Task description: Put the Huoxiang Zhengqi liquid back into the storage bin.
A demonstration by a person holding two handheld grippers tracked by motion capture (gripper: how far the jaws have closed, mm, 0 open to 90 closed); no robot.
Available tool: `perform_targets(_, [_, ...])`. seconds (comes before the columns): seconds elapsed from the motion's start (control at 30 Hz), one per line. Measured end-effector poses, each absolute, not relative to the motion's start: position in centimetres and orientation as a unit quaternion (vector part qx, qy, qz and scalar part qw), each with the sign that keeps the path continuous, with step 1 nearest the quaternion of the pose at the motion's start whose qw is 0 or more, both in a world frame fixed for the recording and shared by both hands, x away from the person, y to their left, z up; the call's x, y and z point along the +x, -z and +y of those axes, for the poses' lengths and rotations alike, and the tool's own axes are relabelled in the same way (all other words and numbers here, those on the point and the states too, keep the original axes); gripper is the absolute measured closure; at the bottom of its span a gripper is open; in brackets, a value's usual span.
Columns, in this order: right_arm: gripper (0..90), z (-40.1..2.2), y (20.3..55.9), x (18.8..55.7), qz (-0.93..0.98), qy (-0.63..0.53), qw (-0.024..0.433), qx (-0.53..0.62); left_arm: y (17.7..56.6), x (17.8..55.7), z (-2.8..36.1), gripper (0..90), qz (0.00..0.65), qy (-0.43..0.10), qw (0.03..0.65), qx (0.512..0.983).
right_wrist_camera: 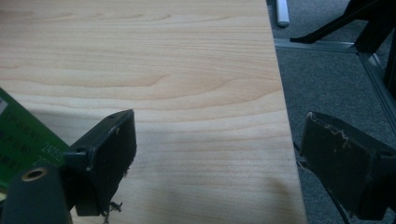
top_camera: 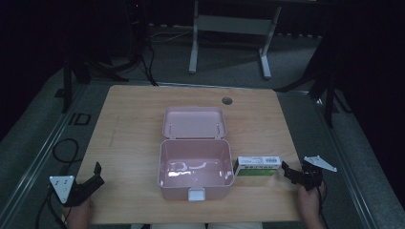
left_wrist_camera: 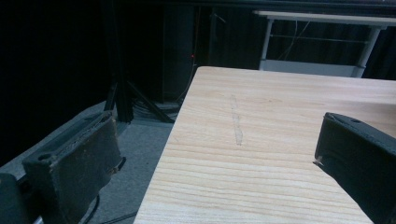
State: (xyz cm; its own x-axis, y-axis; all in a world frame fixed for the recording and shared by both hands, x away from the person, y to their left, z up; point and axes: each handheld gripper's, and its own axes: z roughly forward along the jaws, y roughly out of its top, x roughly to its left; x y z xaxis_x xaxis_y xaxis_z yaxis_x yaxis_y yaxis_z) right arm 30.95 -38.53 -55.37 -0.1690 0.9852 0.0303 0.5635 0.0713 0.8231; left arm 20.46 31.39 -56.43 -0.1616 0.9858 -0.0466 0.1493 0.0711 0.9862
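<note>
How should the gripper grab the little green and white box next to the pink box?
Probably across its two long sides, near the middle, coming from above with the right gripper. The small carton lies flat, long and narrow, its left end close to the open pink box, so the ends are harder to reach.

"ID" on the floor marking [top_camera: 79, 119]

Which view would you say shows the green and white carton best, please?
The high view: the whole carton lies on the table just right of the open pink box. The right gripper view catches a green corner at its left edge; the left gripper view looks over bare table.
</note>
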Motion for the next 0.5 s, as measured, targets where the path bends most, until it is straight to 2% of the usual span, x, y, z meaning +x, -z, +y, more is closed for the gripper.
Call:
perform_targets(0.13, [10.8,-38.7,55.4,31.4,0.692,-0.365,0.254,0.569,56.4,20.5,31.4,0.4,0.589,-0.480,0.434,0.484])
perform_targets(0.33, [10.7,-39.1,55.1,31.9,0.725,-0.335,0.225,0.558,56.4,20.4,31.5,0.4,0.588,-0.478,0.437,0.485])
perform_targets(0.5, [12.5,-39.7,53.4,32.0,0.771,-0.300,0.196,0.527,56.4,20.5,31.5,0.4,0.586,-0.473,0.441,0.488])
